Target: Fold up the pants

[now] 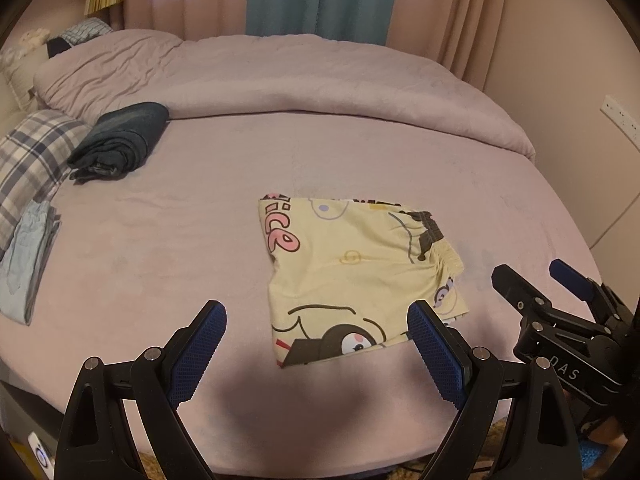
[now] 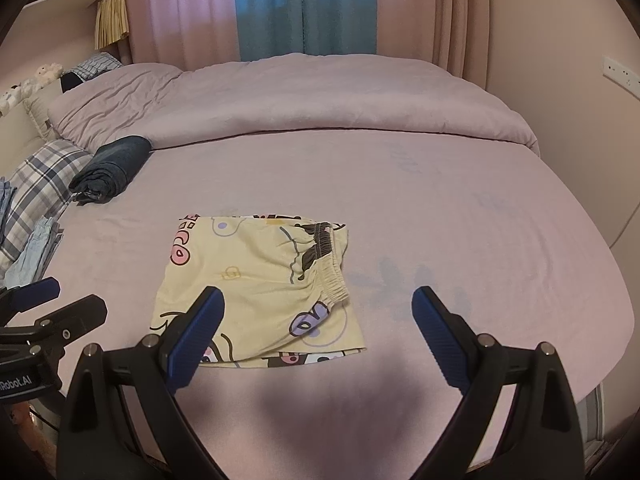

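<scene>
Yellow cartoon-print pants [image 1: 352,276] lie folded into a flat rectangle on the pink bed sheet [image 1: 168,248], elastic waistband toward the right. My left gripper [image 1: 316,312] hovers open above the bed's near edge, just short of the pants' near hem, holding nothing. In the right wrist view the same pants [image 2: 260,288] sit left of centre. My right gripper [image 2: 318,300] is open and empty, its left finger [image 2: 200,328] overlapping the pants' near edge in the picture. Each gripper shows in the other's view: the right gripper [image 1: 538,278] at right, the left gripper [image 2: 60,296] at left.
A rolled dark garment [image 1: 120,140] lies at the back left beside a plaid pillow [image 1: 32,160]. Folded light-blue clothes [image 1: 28,264] are stacked at the left edge. A bunched pink duvet [image 1: 300,80] spans the back of the bed. Curtains and a wall stand behind.
</scene>
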{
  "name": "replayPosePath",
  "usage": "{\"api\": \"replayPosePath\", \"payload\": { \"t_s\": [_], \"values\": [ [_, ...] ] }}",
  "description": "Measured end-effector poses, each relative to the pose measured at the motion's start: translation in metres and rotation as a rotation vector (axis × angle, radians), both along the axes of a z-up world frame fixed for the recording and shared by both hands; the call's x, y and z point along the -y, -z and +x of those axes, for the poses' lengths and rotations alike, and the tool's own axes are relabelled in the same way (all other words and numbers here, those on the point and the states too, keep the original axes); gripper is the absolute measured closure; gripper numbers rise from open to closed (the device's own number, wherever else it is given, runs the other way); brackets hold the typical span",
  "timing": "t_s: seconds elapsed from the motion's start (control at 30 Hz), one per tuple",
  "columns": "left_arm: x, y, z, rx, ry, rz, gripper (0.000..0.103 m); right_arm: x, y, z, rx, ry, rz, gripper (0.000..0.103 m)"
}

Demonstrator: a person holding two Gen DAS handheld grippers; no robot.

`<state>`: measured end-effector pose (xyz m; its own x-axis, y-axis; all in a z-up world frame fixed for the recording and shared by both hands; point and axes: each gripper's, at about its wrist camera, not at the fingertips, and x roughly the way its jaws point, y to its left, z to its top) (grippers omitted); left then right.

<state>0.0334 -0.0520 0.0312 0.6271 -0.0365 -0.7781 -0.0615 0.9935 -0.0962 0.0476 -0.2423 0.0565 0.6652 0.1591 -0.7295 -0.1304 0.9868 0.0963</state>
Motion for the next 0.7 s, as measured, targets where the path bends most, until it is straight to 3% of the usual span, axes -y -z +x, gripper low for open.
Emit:
{"api": "replayPosePath", "payload": {
  "t_s": [0.7],
  "values": [
    [-0.0007, 0.0034, 0.0005, -0.009, 0.005, 0.006, 0.011, 0.0011, 0.0021, -0.0001, -0.002, -0.004, 0.002, 0.007]
  ]
}}
